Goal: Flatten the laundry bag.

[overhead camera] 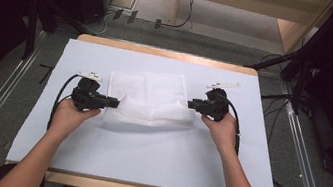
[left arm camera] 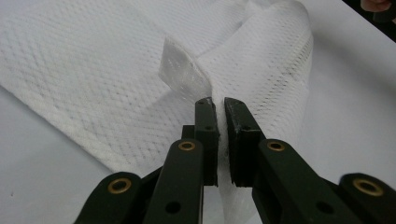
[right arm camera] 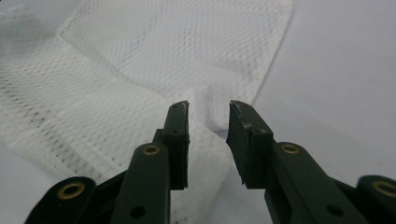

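White mesh cloth (overhead camera: 149, 100) spread on desk (overhead camera: 154, 157) between tools: left tool (left arm camera: 216, 103) pinched its folded edge; right tool (right arm camera: 208, 108) gaped apart astride its corner, gripping nothing.

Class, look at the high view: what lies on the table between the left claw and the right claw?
A white mesh cloth, partly folded, spans the stretch between the left claw and the right claw. Both reach its near corners on the table, as the high view shows.
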### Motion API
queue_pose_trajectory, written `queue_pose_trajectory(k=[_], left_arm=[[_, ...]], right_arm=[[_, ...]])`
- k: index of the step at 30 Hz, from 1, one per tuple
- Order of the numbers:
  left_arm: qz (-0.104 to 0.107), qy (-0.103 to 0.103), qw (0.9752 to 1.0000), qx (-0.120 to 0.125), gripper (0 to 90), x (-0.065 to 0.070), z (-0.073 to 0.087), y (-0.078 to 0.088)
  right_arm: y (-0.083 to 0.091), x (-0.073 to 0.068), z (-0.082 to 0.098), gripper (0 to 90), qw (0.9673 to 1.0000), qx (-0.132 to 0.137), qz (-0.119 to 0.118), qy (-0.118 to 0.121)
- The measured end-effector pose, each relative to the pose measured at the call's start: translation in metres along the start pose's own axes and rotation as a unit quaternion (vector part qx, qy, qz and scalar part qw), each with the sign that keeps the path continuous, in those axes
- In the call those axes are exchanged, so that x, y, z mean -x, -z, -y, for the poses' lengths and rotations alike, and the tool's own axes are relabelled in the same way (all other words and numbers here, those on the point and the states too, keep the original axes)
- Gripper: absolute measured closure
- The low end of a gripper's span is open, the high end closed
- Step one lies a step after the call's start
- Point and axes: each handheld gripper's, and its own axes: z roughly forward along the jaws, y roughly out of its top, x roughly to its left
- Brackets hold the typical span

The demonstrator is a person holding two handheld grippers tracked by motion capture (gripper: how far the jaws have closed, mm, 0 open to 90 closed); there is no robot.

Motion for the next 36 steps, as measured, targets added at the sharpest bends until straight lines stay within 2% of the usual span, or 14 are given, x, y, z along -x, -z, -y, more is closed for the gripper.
queue_pose_trajectory(k=[3, 7, 9, 12, 14, 17, 22, 26, 30, 32, 36], left_arm=[[-0.002, 0.005, 1.0000, -0.006, 85.5, -0.003, 0.001, -0.002], [-0.003, 0.014, 0.9998, -0.012, 85.5, -0.008, 0.003, -0.006], [-0.005, 0.019, 0.9997, -0.014, 85.5, -0.009, 0.004, -0.007], [-0.005, 0.023, 0.9996, -0.015, 85.5, -0.011, 0.005, -0.008], [-0.001, 0.025, 0.9996, -0.013, 85.6, -0.013, 0.005, -0.007], [0.005, 0.026, 0.9996, -0.003, 86.2, -0.010, 0.003, -0.001], [0.010, -0.005, 0.9998, 0.015, 85.9, 0.003, 0.003, 0.015], [0.026, -0.011, 0.9994, 0.017, 85.4, 0.007, 0.011, 0.023], [0.040, -0.006, 0.9992, -0.001, 85.1, 0.010, 0.022, 0.023], [0.044, 0.004, 0.9990, -0.012, 84.7, 0.011, 0.027, 0.023], [0.044, 0.012, 0.9985, -0.030, 84.0, 0.013, 0.038, 0.023]], right_arm=[[0.000, 0.004, 0.004, 58.5, 1.0000, -0.002, 0.000, -0.010], [-0.008, 0.005, 0.009, 55.9, 0.9996, -0.023, -0.009, -0.017], [-0.012, 0.004, 0.012, 59.7, 0.9991, -0.037, -0.014, -0.019], [-0.016, 0.001, 0.013, 81.3, 0.9981, -0.056, -0.021, -0.012], [-0.013, -0.002, 0.012, 88.4, 0.9984, -0.053, -0.021, -0.006], [-0.003, -0.009, 0.009, 89.1, 0.9991, -0.037, -0.021, 0.005], [0.018, -0.025, 0.008, 88.7, 0.9992, 0.000, -0.023, 0.031], [0.031, -0.034, 0.017, 88.5, 0.9979, 0.012, -0.037, 0.052], [0.036, -0.040, 0.031, 88.4, 0.9974, 0.004, -0.047, 0.055], [0.037, -0.042, 0.037, 88.4, 0.9970, -0.004, -0.054, 0.055], [0.037, -0.049, 0.049, 88.4, 0.9963, -0.023, -0.063, 0.055]])
